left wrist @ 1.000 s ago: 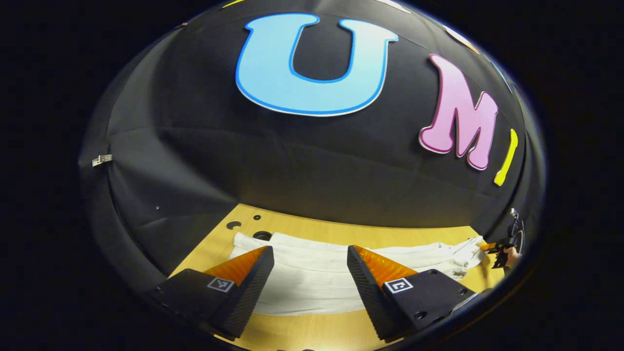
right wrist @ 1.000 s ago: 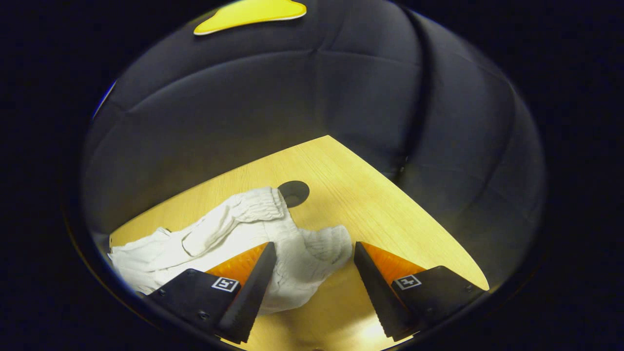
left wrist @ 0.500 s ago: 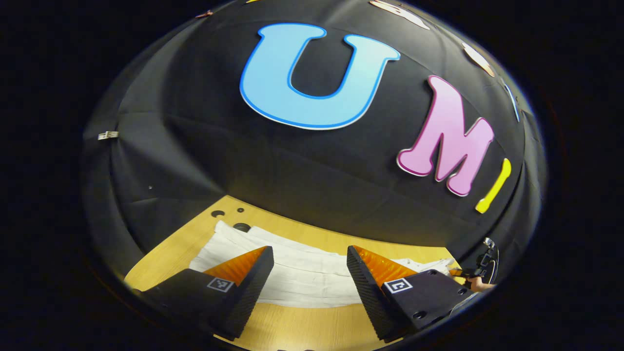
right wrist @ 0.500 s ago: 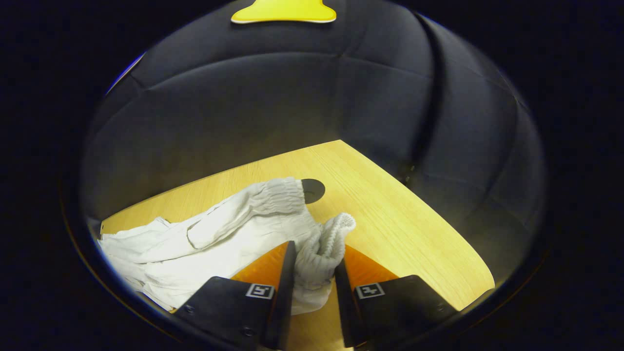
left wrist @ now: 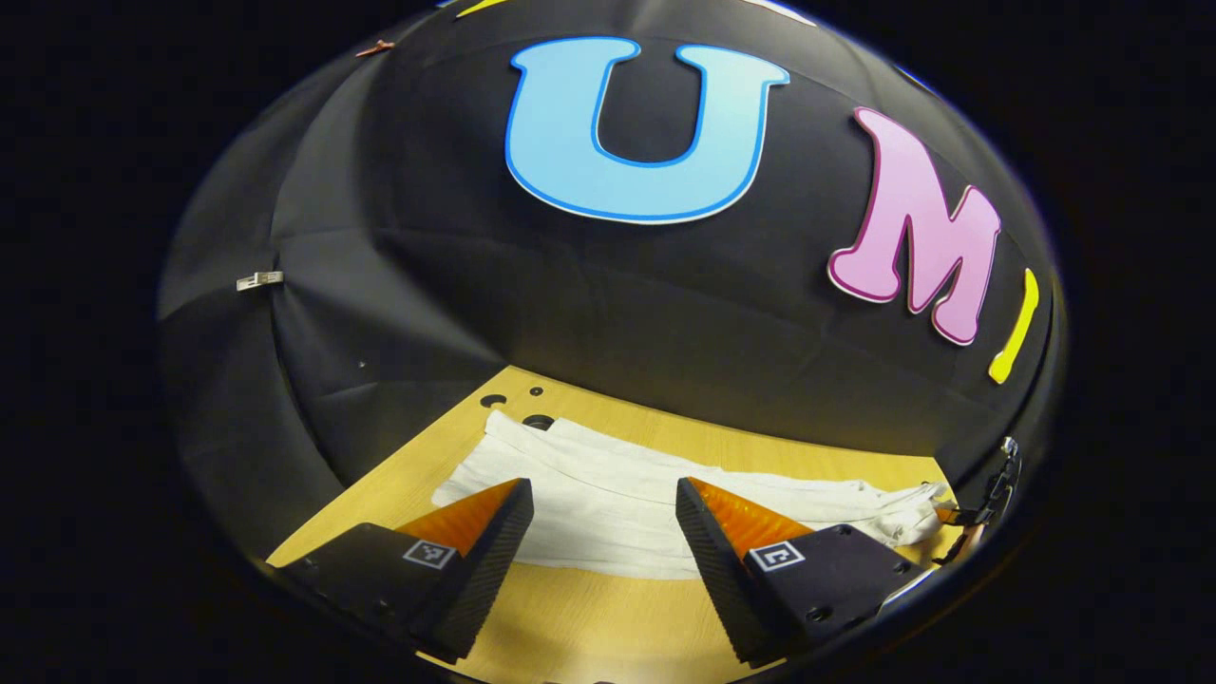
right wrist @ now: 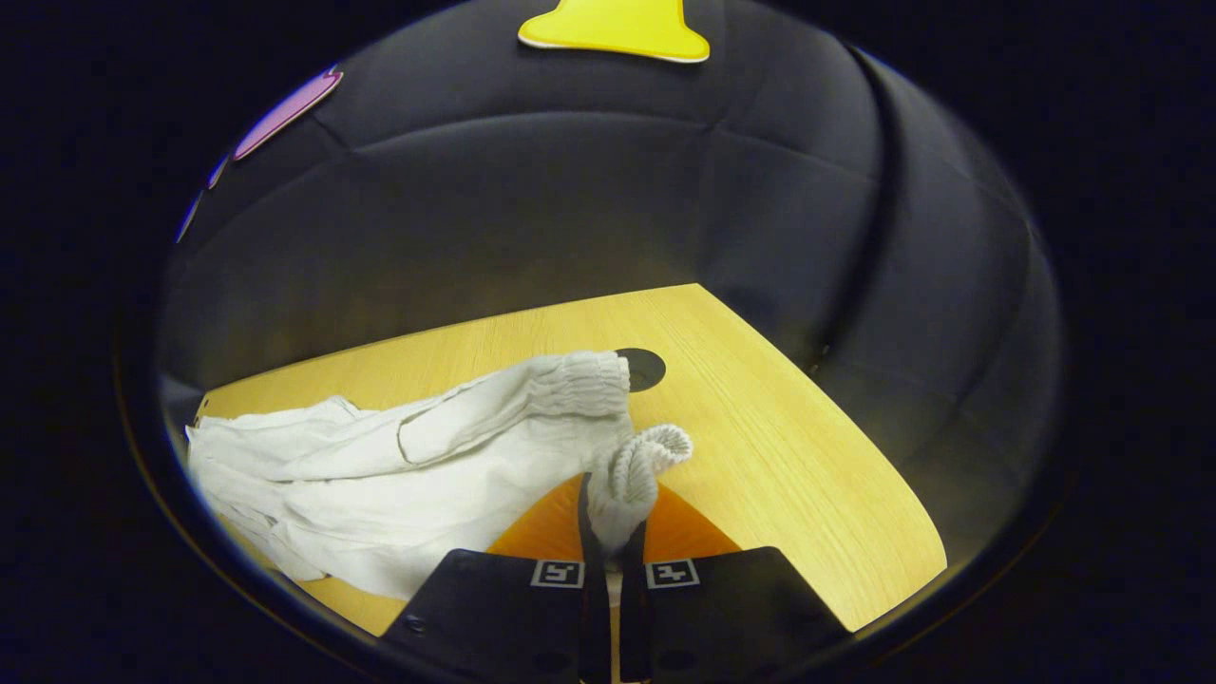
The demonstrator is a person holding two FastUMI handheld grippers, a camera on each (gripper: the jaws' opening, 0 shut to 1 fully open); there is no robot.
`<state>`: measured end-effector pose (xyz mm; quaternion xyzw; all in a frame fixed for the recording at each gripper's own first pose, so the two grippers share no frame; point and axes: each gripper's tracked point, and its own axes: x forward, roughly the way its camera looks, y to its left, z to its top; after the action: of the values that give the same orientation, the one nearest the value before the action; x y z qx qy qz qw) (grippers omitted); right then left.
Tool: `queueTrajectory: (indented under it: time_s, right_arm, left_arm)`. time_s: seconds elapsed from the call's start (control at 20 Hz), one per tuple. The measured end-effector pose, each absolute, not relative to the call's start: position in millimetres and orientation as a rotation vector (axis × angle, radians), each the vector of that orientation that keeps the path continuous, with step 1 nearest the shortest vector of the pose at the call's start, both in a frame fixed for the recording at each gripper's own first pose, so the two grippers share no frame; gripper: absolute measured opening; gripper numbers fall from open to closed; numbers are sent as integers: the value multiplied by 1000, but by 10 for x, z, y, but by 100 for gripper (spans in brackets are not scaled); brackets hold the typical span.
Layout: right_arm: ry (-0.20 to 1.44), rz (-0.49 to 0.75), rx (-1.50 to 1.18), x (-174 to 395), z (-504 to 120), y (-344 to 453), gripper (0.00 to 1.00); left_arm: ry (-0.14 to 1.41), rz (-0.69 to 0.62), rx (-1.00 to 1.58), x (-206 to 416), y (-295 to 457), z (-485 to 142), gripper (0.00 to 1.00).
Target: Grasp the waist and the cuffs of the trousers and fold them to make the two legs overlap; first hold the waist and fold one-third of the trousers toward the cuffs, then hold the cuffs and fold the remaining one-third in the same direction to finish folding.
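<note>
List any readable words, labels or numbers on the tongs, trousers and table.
None readable.
Left tongs: square black-and-white markers, coded patterns, not words.
Right tongs: like markers, no words.
White cloth trousers: no print visible.
Pale wooden table: no text.

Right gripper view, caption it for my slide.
Right claw shut on white cotton trousers' ribbed waistband, pale wooden table beneath.
</note>
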<state>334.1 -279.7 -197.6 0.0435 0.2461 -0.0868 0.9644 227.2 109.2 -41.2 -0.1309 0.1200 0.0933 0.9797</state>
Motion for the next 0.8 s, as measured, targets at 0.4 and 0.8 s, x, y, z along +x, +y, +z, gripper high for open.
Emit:
queueTrajectory:
  time_s: [0.4,0.8]
  right_arm:
    - [347,-137,-43,3026,-1013,-2422,8]
    - [226,-70,-55,2770,-182,-1954,8]
  left_arm:
    - [252,128,-181,2317,1093,-529,96]
    - [271,156,-182,2090,1472,-766,96]
